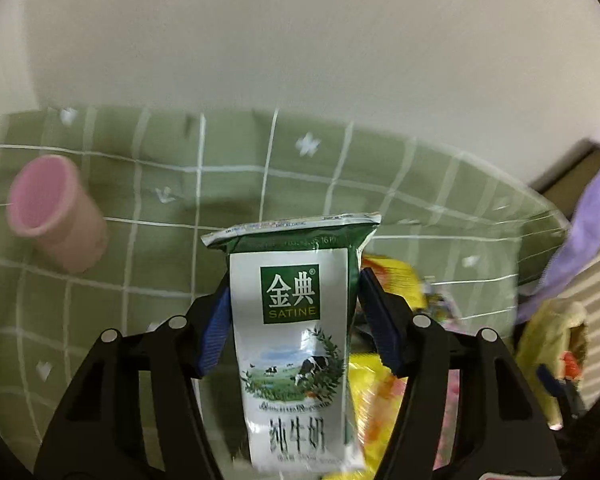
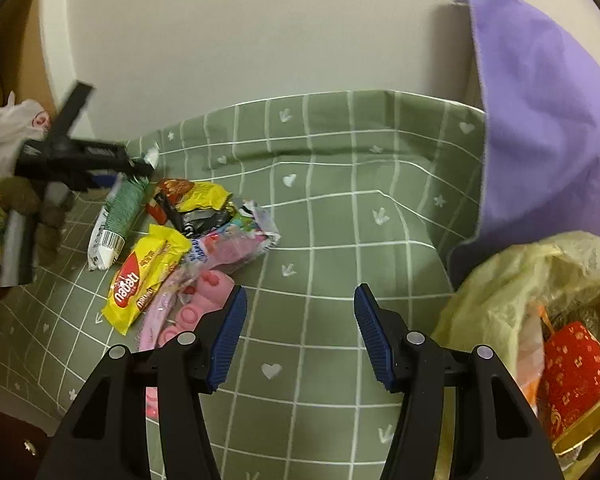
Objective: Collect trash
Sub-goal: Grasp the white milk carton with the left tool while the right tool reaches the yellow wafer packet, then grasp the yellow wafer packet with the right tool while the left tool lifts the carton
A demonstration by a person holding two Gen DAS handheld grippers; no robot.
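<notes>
My left gripper (image 1: 294, 300) is shut on a green-and-white Satine milk carton (image 1: 296, 344), held upright above the green checked tablecloth (image 1: 172, 208). The right wrist view shows the same carton (image 2: 116, 220) in the left gripper (image 2: 140, 168) at the far left. My right gripper (image 2: 298, 320) is open and empty over the cloth. A pile of wrappers lies to its left: a yellow Nabati wrapper (image 2: 144, 280), a yellow-red wrapper (image 2: 196, 196), a pink packet (image 2: 224, 256). A yellowish trash bag (image 2: 540, 300) stands at the right.
A pink cup (image 1: 56, 216) lies on its side at the cloth's left. A purple cloth (image 2: 548, 120) hangs at the right, above the bag. A red-and-gold box (image 2: 576, 376) sits inside the bag. A white wall (image 2: 260, 32) stands behind the table.
</notes>
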